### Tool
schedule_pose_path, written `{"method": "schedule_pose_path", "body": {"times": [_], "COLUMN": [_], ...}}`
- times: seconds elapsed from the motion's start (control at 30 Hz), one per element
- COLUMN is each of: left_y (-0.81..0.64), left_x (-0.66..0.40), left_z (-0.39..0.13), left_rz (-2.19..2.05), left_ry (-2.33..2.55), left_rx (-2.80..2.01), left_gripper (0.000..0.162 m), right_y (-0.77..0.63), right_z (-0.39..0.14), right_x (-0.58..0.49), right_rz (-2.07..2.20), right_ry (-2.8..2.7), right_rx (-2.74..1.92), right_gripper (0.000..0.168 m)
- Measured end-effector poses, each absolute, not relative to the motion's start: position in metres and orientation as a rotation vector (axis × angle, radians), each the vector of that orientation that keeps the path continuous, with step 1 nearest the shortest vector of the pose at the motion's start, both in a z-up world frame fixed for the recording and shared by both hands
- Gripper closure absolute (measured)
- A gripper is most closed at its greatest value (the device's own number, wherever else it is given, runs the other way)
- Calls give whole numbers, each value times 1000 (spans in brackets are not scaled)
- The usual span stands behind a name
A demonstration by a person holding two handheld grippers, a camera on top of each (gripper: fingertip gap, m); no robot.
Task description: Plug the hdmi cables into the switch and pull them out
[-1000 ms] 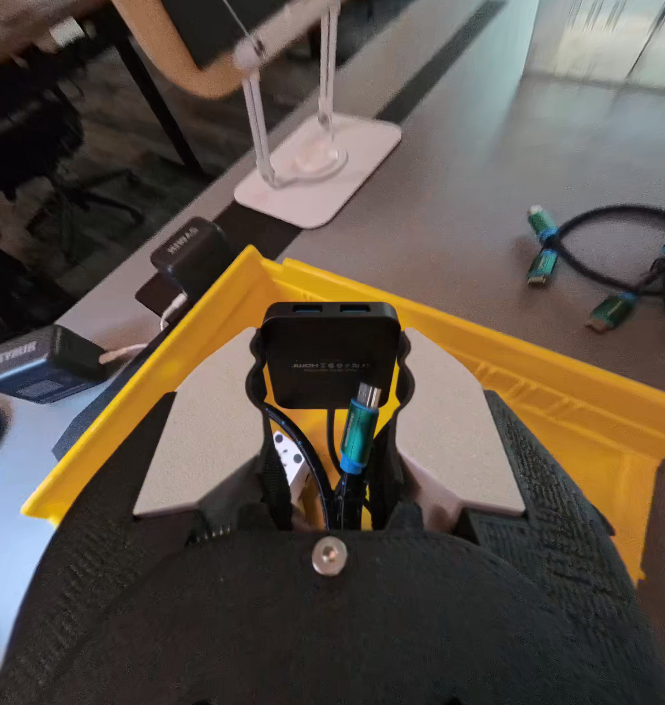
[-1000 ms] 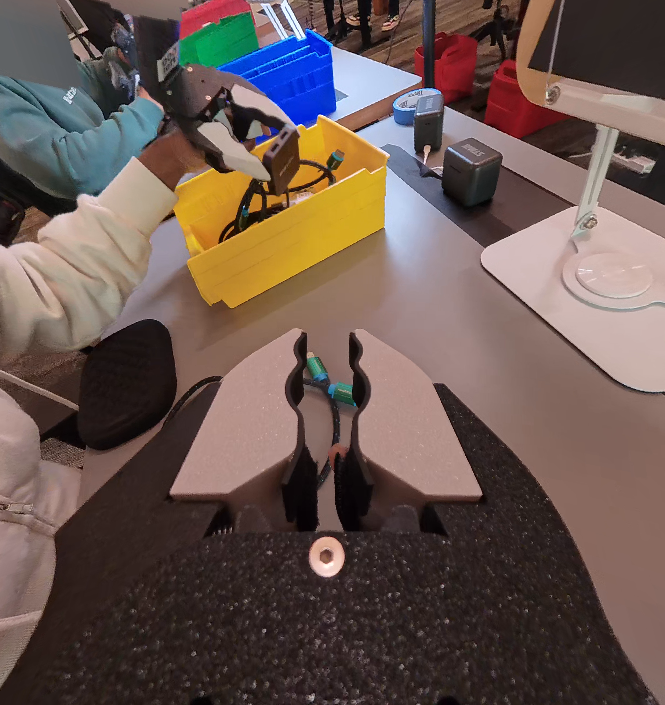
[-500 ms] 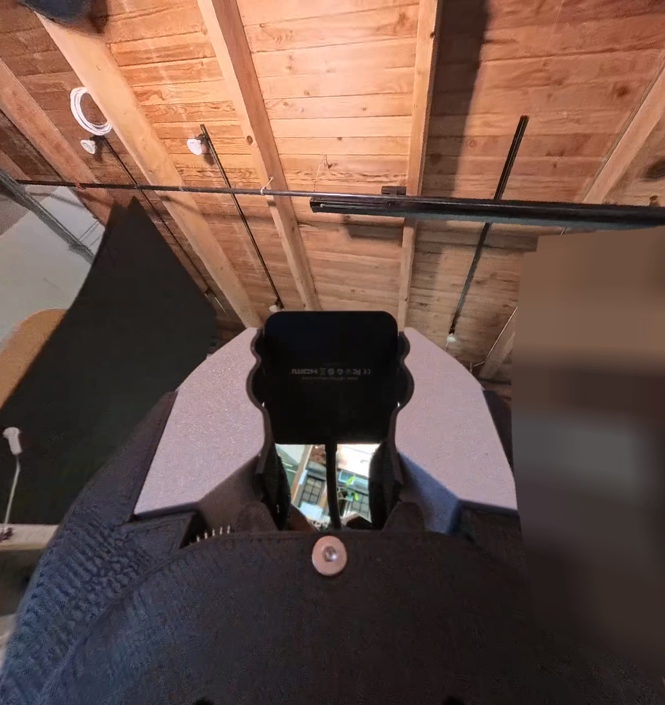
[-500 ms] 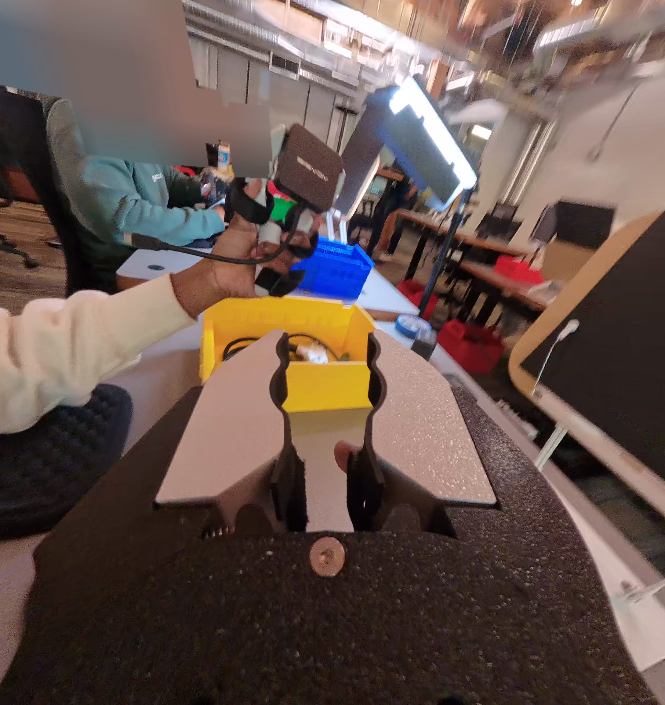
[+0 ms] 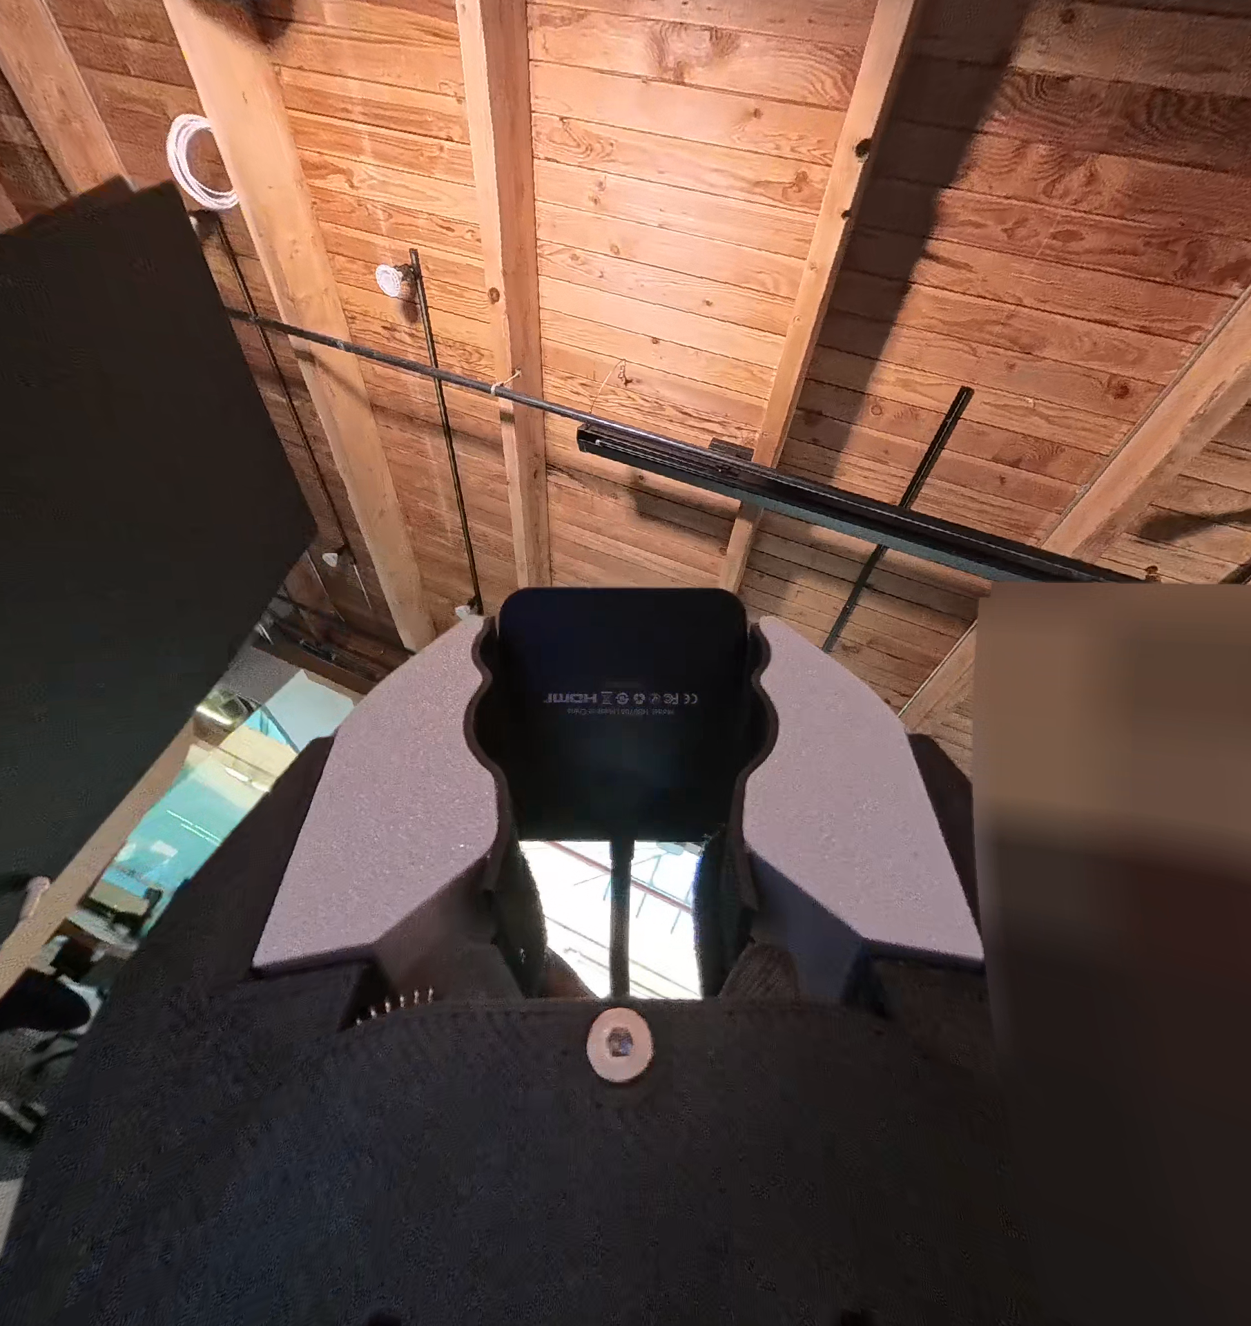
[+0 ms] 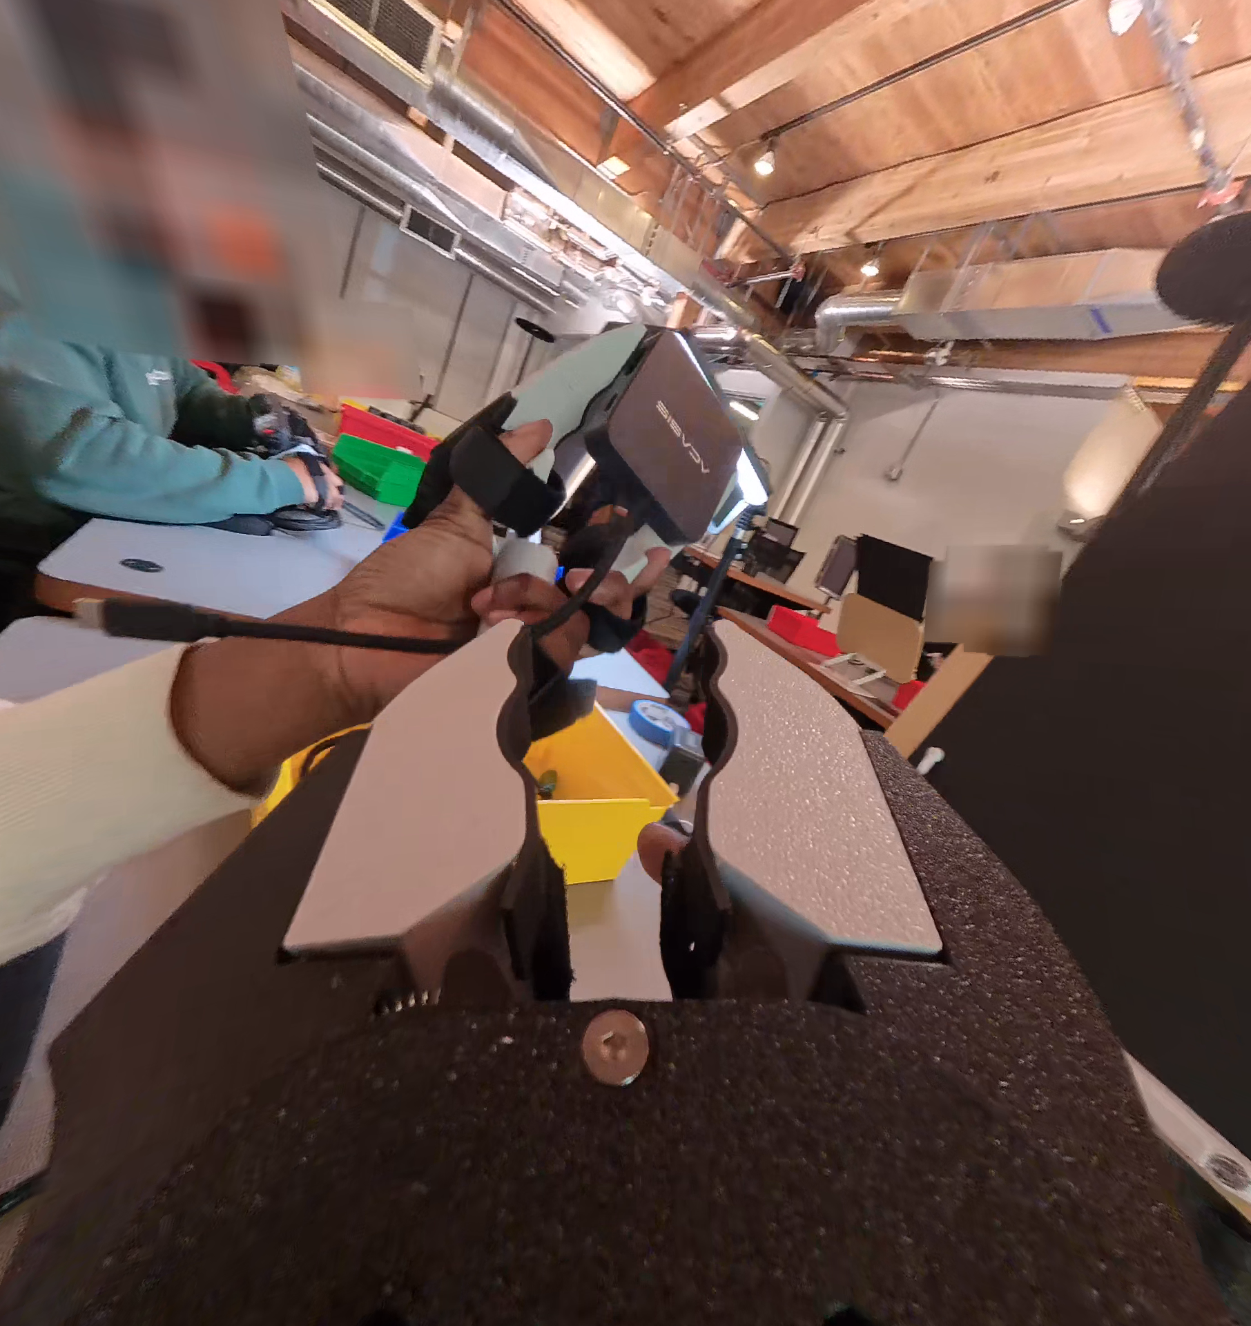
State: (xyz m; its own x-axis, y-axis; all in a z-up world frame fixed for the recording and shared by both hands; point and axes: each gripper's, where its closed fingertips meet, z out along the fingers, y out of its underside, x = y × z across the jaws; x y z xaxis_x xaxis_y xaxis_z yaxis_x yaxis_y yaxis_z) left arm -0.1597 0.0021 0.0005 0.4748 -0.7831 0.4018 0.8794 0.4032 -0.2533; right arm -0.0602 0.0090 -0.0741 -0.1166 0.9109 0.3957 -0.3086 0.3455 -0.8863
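Whereas a second ago it hung over the yellow bin, the left gripper (image 5: 622, 710) now points at the wooden ceiling, fingers clamped on the switch (image 5: 622, 707). Right wrist view: the right gripper (image 6: 612, 725), fingers apart and empty, faces the raised switch; plugging has yet to begin.
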Motion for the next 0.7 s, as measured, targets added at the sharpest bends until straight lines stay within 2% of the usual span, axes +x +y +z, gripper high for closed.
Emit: {"method": "schedule_pose_path", "body": {"times": [0.3,0.53,0.63,0.7], "left_y": [43,57,51,42], "left_x": [-85,-28,-17,-13], "left_z": [-13,-18,-13,-9], "left_rz": [-899,-634,-481,-428], "left_ry": [-108,146,252,337], "left_rx": [-645,-838,-872,-883], "left_gripper": [96,96,97,101], "right_y": [27,46,48,45], "right_z": [-58,-46,-37,-29], "right_x": [-56,-40,-27,-11], "right_rz": [1041,895,1017,1319], "right_ry": [-1090,-956,-892,-849], "right_rx": [-723,-649,-572,-494], "right_gripper": [121,143,152,154]}}
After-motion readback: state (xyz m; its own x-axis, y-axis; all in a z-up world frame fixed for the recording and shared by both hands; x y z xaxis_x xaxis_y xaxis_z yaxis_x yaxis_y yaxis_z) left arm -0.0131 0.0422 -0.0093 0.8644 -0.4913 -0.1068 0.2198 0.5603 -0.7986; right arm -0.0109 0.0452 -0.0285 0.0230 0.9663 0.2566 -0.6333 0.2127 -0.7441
